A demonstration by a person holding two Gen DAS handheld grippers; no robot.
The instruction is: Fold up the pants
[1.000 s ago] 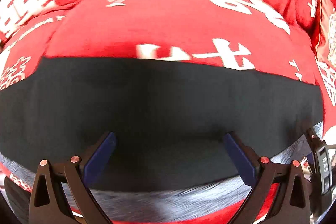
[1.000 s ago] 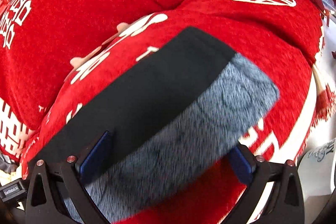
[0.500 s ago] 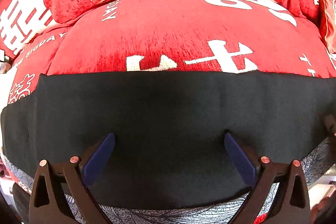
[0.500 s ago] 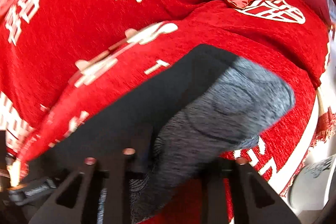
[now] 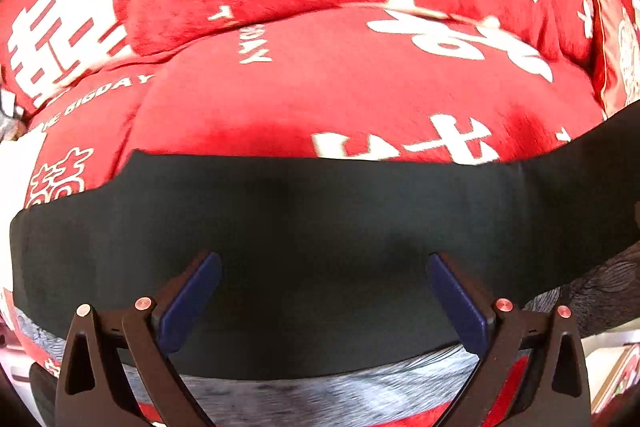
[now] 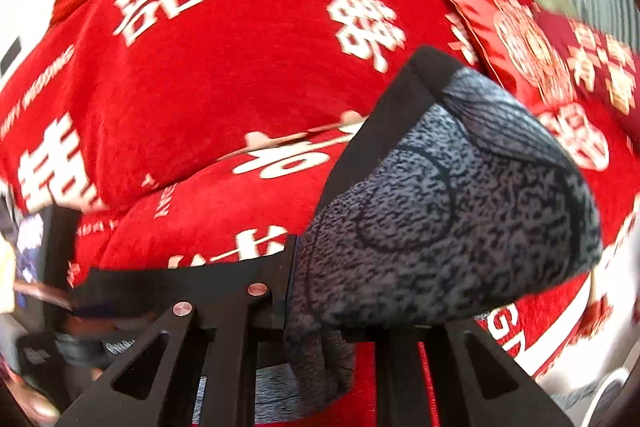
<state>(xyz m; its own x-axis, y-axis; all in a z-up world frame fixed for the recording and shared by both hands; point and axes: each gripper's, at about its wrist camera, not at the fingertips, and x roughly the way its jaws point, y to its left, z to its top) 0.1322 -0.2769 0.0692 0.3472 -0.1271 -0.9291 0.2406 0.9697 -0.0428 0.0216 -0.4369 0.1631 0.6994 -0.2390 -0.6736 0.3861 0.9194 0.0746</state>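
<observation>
The pants (image 5: 320,227) are black outside with a grey patterned lining and lie stretched across a red sofa cover. My left gripper (image 5: 322,291) is open, its blue-padded fingers spread just over the black cloth near its front edge, holding nothing. My right gripper (image 6: 316,311) is shut on one end of the pants (image 6: 440,211) and holds it lifted off the cushion, so the grey lining hangs toward the camera. In the left wrist view the right end of the pants rises off the seat at the far right.
The red sofa cover (image 5: 340,83) with white characters fills both views, seat in front and backrest (image 6: 248,39) behind. Red embroidered cushions (image 6: 532,55) lie at the right. A dark object and something white (image 6: 44,267) show at the left edge.
My right gripper has shut on the end of the pants and lifted it up off the seat. My left gripper has stayed open over the black cloth.
</observation>
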